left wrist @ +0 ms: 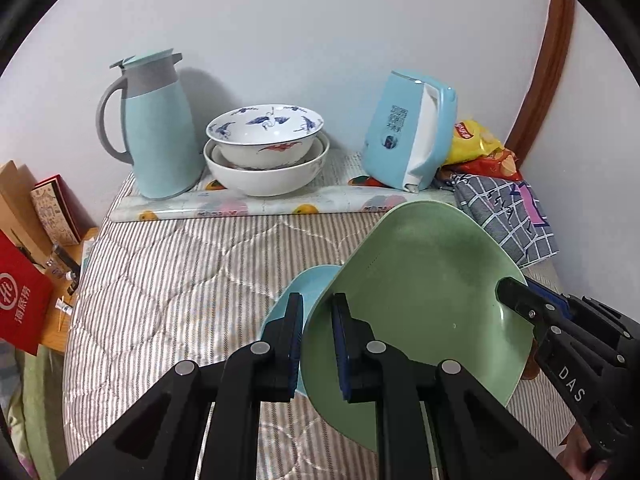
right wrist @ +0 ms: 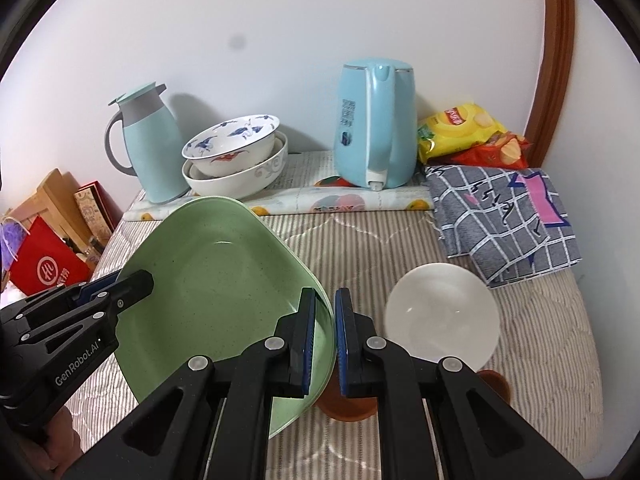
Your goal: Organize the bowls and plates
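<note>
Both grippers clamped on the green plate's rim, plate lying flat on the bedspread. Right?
Not flat. Both grippers do clamp the green plate, left gripper and right gripper on opposite sides of its rim, but the plate is tilted and raised off the striped bedspread. The right wrist view shows it best, with a brown dish beneath its edge.

Black left gripper (left wrist: 318, 330), blue pads (left wrist: 340, 332), silver screws (left wrist: 260, 347).

The left claw (left wrist: 318, 332) pinches the near rim of a tilted green plate (left wrist: 424, 292); the right claw (left wrist: 516, 300) grips its far-right rim. Just left of the left claw, a blue plate (left wrist: 310, 284) lies on the striped bed (left wrist: 180, 280).
</note>
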Demonstrator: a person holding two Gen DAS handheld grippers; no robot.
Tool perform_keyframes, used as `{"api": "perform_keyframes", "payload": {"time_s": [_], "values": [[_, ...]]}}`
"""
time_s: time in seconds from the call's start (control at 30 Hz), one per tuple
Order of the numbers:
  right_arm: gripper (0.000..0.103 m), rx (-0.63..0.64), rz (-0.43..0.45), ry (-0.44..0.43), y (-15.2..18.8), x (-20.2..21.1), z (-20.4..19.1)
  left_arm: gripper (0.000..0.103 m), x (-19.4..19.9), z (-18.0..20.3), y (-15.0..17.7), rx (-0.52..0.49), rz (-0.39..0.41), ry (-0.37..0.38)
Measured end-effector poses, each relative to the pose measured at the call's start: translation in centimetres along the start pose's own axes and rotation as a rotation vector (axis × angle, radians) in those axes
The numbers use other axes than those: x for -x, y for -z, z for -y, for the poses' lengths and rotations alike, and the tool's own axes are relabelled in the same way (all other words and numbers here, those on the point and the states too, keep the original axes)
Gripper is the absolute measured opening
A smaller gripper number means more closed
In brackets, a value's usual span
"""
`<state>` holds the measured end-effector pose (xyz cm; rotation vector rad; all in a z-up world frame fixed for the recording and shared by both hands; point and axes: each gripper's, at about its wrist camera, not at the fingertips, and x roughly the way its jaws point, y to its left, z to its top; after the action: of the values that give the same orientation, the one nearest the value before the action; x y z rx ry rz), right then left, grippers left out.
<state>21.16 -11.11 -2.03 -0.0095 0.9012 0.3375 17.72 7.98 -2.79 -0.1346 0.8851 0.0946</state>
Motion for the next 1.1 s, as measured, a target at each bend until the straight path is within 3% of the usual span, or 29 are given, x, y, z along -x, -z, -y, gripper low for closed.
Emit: {"api": "perform_keyframes", "payload": {"time_s": [1.1], "values": [[0.01,0.06,-0.199,-0.03,1.6,-10.2,-3.0,0.014,-8.7,-4.6,2.1,0.051,-0.177,-0.048]]}}
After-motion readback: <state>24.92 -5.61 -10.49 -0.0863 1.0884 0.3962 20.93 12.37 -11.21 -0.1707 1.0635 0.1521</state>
